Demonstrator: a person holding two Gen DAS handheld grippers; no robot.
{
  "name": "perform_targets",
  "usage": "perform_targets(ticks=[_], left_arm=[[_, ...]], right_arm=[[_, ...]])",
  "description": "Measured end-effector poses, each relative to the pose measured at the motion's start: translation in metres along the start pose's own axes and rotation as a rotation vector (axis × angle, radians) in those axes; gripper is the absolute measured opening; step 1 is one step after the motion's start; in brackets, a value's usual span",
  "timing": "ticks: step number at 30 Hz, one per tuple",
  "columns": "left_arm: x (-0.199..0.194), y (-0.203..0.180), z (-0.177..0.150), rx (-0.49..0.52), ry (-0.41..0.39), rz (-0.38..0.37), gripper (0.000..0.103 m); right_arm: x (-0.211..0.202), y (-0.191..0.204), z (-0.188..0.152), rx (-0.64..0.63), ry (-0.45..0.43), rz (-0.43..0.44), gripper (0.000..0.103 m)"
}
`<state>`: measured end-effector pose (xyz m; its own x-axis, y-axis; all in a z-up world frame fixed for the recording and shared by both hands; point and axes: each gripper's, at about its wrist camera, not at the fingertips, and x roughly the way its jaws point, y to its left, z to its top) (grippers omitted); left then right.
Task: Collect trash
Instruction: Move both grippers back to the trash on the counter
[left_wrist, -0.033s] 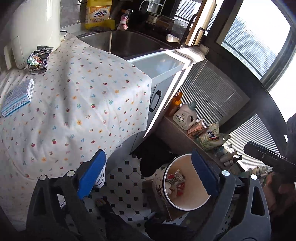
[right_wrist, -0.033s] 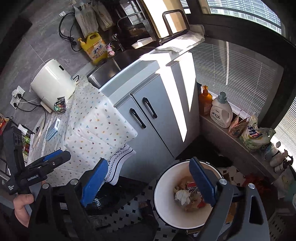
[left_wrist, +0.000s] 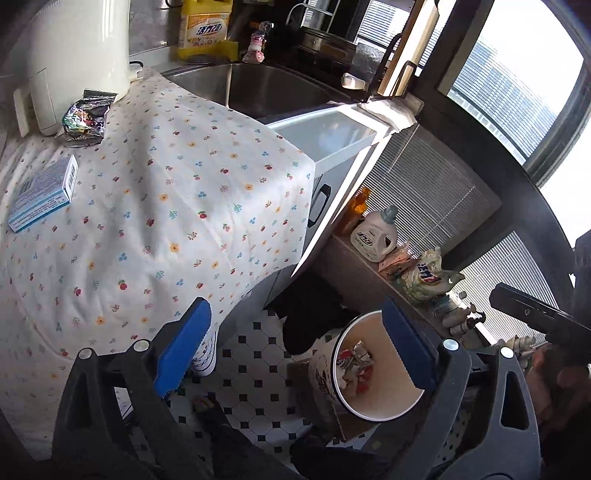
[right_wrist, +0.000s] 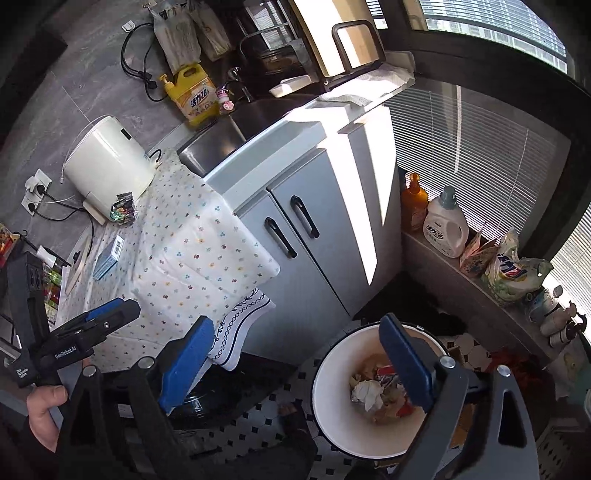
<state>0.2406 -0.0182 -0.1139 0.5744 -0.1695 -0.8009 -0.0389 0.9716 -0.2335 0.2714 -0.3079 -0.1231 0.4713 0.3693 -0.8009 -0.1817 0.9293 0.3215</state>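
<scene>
The table (left_wrist: 166, 206), under a flowered cloth, stands up and to the left of the bin (right_wrist: 332, 406) on the tiled floor. The bin already holds crumpled paper and wrappers. Both grippers are above it with nothing in them: the left gripper (left_wrist: 295, 332) has its blue pads wide apart, and so does the right gripper (right_wrist: 295, 343). I judge one drop is finished and the next pickup is due.

Two pieces of trash remain on the table, well away from the bin. One is a blue box (left_wrist: 44, 194) with a barcode on its end. The other is a shiny wrapper (left_wrist: 85, 118) against the white appliance (right_wrist: 110, 158).

The yellow jug (right_wrist: 194, 94) by the sink and the white bottle (right_wrist: 445, 229) on the ledge beyond the bin carry Chinese labels. The left gripper's body reads "GenRobot.AI".
</scene>
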Motion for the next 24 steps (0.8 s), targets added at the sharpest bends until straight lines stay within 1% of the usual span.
perform_targets(ticks=[6,10,17,24], left_arm=[[-0.017,0.067,0.013,-0.047,-0.045,0.057,0.093],[-0.026,0.105,0.021,-0.057,-0.068,0.084,0.093],[-0.038,0.167,0.038,-0.059,-0.099,0.083,0.093],[-0.037,0.217,0.058,-0.03,-0.108,0.073,0.093]], right_arm=[[0.019,0.051,0.016,-0.036,-0.006,0.017,0.094],[0.035,0.086,0.021,-0.05,-0.004,0.024,0.095],[0.063,0.144,0.023,-0.072,-0.003,0.041,0.095],[0.09,0.19,0.023,-0.069,-0.034,0.044,0.095]])
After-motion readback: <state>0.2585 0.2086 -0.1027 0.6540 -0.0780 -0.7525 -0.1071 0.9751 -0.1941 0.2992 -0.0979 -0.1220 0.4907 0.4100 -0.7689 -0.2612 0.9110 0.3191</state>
